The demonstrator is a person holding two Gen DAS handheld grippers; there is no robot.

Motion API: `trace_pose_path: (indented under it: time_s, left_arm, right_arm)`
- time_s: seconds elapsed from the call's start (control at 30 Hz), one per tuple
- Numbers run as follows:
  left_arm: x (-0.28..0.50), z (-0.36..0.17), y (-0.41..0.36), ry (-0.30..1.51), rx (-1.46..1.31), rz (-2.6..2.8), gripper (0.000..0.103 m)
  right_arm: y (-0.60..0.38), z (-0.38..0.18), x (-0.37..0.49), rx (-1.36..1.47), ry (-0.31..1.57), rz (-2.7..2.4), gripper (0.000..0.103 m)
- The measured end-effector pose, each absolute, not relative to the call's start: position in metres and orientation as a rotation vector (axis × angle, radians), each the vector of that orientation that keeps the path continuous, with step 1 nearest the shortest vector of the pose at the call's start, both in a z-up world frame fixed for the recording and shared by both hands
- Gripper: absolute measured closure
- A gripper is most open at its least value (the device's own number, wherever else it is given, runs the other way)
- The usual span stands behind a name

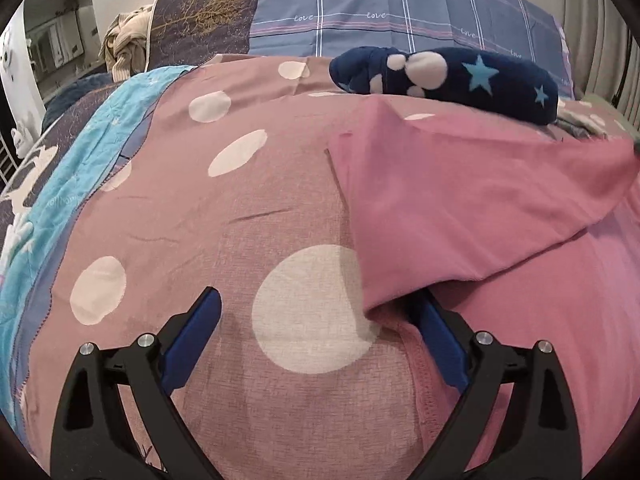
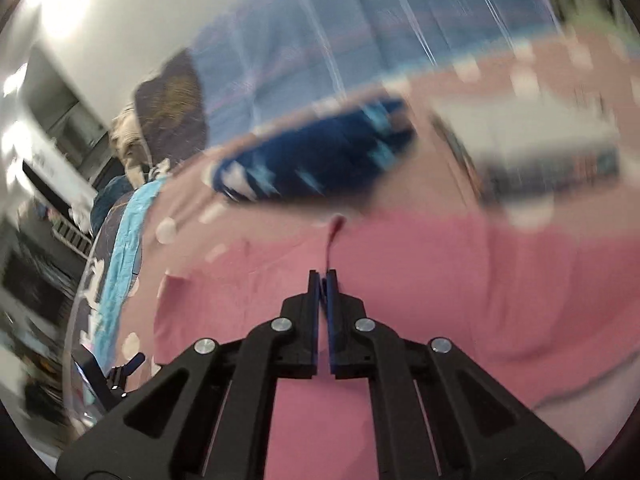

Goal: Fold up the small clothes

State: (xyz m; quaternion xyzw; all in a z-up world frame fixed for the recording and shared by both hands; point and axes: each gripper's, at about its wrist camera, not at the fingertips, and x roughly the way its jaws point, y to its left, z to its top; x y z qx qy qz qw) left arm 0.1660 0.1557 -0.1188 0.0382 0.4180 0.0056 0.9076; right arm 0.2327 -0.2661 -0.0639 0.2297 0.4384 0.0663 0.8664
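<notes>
Broadly, we see a bed under a dusty-pink polka-dot sheet (image 1: 200,208), with the pink garment (image 1: 460,208) spread over the right half of the left wrist view, one flap raised, probably so it can be folded across. Our right gripper (image 2: 323,274) is pinched closed on a ridge of that pink cloth at the centre of its blurred view, while our left gripper (image 1: 320,312) is spread wide at bottom centre, its right finger (image 1: 440,340) tucked beneath the lifted hem. Bare sheet at left leaves room; a navy star-patterned bundle (image 1: 448,76) crowds the upper right.

Both our wrist views look steeply down, close over the bed (image 1: 168,216); shared: pink garment (image 1: 460,200) (image 2: 420,272), starred navy cloth (image 1: 460,76) (image 2: 316,160).
</notes>
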Motion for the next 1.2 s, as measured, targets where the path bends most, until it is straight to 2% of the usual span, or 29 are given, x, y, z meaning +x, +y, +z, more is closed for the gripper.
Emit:
trace_pose_path:
  time_s: [0.07, 0.13, 0.37, 0.43, 0.5, 0.53, 0.57, 0.6, 0.67, 0.8, 0.87, 0.93, 1.03, 1.2]
  left_arm:
    - [0.166, -0.119, 0.157, 0.865, 0.075, 0.014, 0.006]
    - [0.167, -0.122, 0.159, 0.873, 0.060, 0.016, 0.004]
    - [0.170, -0.128, 0.165, 0.896, 0.013, 0.023, 0.001]
    - [0.170, -0.127, 0.162, 0.892, 0.028, 0.032, 0.001]
    - [0.170, -0.126, 0.159, 0.886, 0.051, 0.048, 0.001]
    - [0.170, -0.126, 0.157, 0.883, 0.062, 0.056, 0.001]
    - [0.169, -0.125, 0.156, 0.878, 0.075, 0.066, 0.001]
    - [0.168, -0.124, 0.153, 0.870, 0.096, 0.078, 0.001]
    - [0.166, -0.123, 0.147, 0.853, 0.137, 0.101, 0.001]
    - [0.165, -0.122, 0.143, 0.845, 0.174, 0.118, 0.001]
    - [0.164, -0.121, 0.142, 0.840, 0.184, 0.122, 0.001]
    - [0.163, -0.121, 0.141, 0.838, 0.187, 0.122, 0.001]
    - [0.162, -0.120, 0.143, 0.834, 0.181, 0.117, 0.001]
    - [0.162, -0.119, 0.144, 0.838, 0.172, 0.110, 0.001]
  right_arm:
    - [-0.283, -0.083, 0.223, 0.517, 0.920, 0.112, 0.093]
    - [-0.295, -0.095, 0.214, 0.537, 0.924, 0.106, 0.070]
    - [-0.289, -0.108, 0.203, 0.484, 0.963, 0.223, 0.050]
    - [-0.275, -0.111, 0.215, 0.419, 0.962, 0.249, 0.040]
    - [-0.256, -0.120, 0.231, 0.336, 0.987, 0.229, 0.040]
    - [-0.250, -0.122, 0.235, 0.306, 0.994, 0.207, 0.060]
    - [-0.245, -0.122, 0.238, 0.269, 0.999, 0.173, 0.084]
    - [-0.242, -0.120, 0.240, 0.260, 1.021, 0.164, 0.098]
    - [-0.249, -0.096, 0.228, 0.368, 0.967, 0.177, 0.098]
    - [-0.268, -0.048, 0.192, 0.320, 0.875, 0.113, 0.097]
    - [-0.281, -0.052, 0.186, 0.280, 0.914, 0.071, 0.091]
    - [-0.292, -0.072, 0.184, 0.248, 0.979, 0.035, 0.073]
    - [-0.310, -0.090, 0.181, 0.316, 1.026, 0.008, 0.071]
    - [-0.310, -0.084, 0.187, 0.346, 0.996, 0.033, 0.068]
